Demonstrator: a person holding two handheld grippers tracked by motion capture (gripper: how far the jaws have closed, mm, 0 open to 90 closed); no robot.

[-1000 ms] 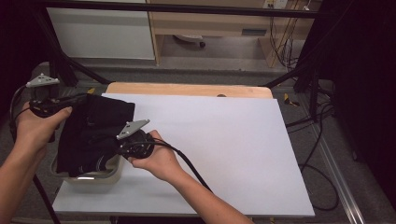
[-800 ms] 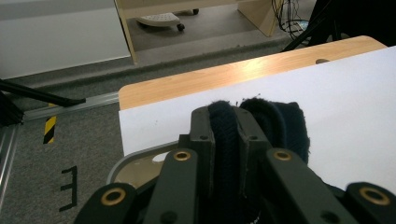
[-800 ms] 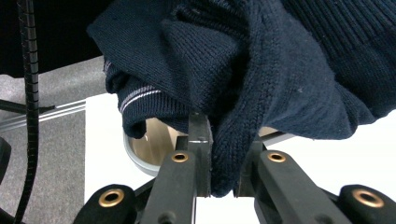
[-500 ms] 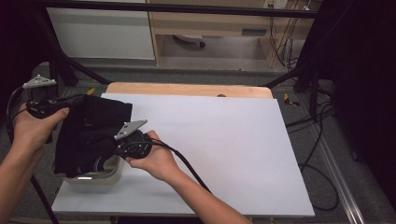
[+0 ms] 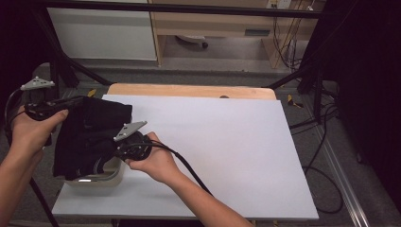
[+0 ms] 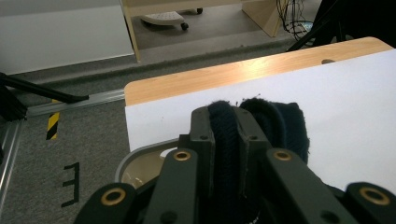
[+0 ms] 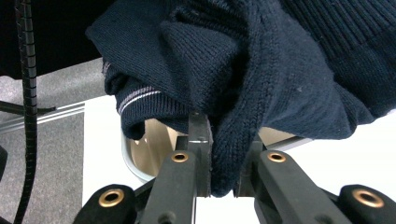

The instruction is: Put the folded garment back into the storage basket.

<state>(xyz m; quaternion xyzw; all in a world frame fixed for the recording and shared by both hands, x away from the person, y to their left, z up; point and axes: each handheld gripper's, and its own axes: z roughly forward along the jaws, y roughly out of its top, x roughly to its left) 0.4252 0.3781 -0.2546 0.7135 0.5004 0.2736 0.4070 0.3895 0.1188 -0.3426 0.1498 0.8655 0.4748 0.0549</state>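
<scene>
Right now both grippers are clamped on one dark navy knitted garment (image 5: 90,135), which hangs over a pale round-cornered basin (image 5: 97,182) at about eight o'clock on the white table top (image 5: 227,151) in the high view. At nine o'clock of that view the left gripper (image 5: 71,101) is held level just off the table's edge, its jaws closed tight on a thick fold at the garment's upper corner; in the left gripper view that fold (image 6: 229,135) stands pinched between the two black jaws, with the basin's rim (image 6: 140,156) at seven o'clock below and the wooden strip (image 6: 243,74) of the table's far edge at one o'clock. Toward the middle of the high view, at roughly seven o'clock, the right gripper (image 5: 120,151) grips the garment's near side, a black cable (image 5: 189,168) trailing from it across the table toward five o'clock. Seen from the right gripper view, its jaws squeeze a hanging fold of the knit (image 7: 233,154), a pale stripe (image 7: 137,99) runs along a hem at ten o'clock, and the basin (image 7: 149,140) sits right behind the cloth.
</scene>
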